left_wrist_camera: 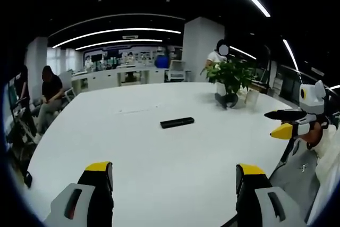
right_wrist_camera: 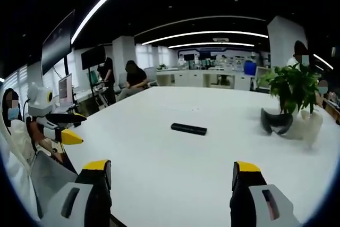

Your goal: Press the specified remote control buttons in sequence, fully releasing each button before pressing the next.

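Left gripper view: left gripper (left_wrist_camera: pixel 174 182) was held agape, empty; remote control (left_wrist_camera: pixel 177 123) was seen mid-table (left_wrist_camera: pixel 133 158), plant (left_wrist_camera: pixel 231 78) near far edge. Right gripper view: right gripper (right_wrist_camera: pixel 171 180) likewise agape, remote well ahead. Wide jaws risked several buttons being pressed together.

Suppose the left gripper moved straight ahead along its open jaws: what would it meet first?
Probably the bare white table, then the black remote control lying ahead between the jaws of the left gripper. Depth is hard to judge.

Large white worktop (left_wrist_camera: pixel 159 152) in a dark-ceilinged office with curved light strips (right_wrist_camera: pixel 204 33), white pillar (left_wrist_camera: pixel 199 46), potted plant (left_wrist_camera: pixel 231 78).
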A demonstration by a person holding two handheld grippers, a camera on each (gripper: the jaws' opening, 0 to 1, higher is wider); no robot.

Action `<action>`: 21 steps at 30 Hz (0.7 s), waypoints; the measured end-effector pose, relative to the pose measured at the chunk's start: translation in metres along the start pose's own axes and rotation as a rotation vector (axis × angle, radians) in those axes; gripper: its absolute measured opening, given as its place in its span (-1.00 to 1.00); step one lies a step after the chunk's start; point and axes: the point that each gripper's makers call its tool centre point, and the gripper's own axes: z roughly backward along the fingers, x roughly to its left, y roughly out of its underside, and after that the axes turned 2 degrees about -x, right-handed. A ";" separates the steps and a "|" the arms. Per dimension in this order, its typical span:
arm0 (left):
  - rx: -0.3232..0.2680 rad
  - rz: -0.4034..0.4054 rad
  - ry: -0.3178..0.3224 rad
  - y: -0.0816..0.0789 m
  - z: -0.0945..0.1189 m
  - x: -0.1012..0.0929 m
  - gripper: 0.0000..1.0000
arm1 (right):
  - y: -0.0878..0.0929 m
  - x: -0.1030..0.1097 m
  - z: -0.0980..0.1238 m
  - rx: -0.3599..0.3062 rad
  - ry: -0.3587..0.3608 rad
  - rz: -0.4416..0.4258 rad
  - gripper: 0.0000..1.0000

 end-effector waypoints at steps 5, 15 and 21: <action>0.017 -0.022 0.004 -0.001 -0.004 0.001 0.98 | 0.002 0.001 0.000 0.010 -0.010 -0.002 0.81; 0.021 -0.080 0.032 -0.017 -0.020 0.002 0.95 | 0.007 0.004 -0.001 0.042 -0.036 -0.018 0.51; 0.039 -0.113 0.055 -0.026 -0.035 0.003 0.92 | 0.010 0.005 0.000 0.072 -0.055 -0.017 0.15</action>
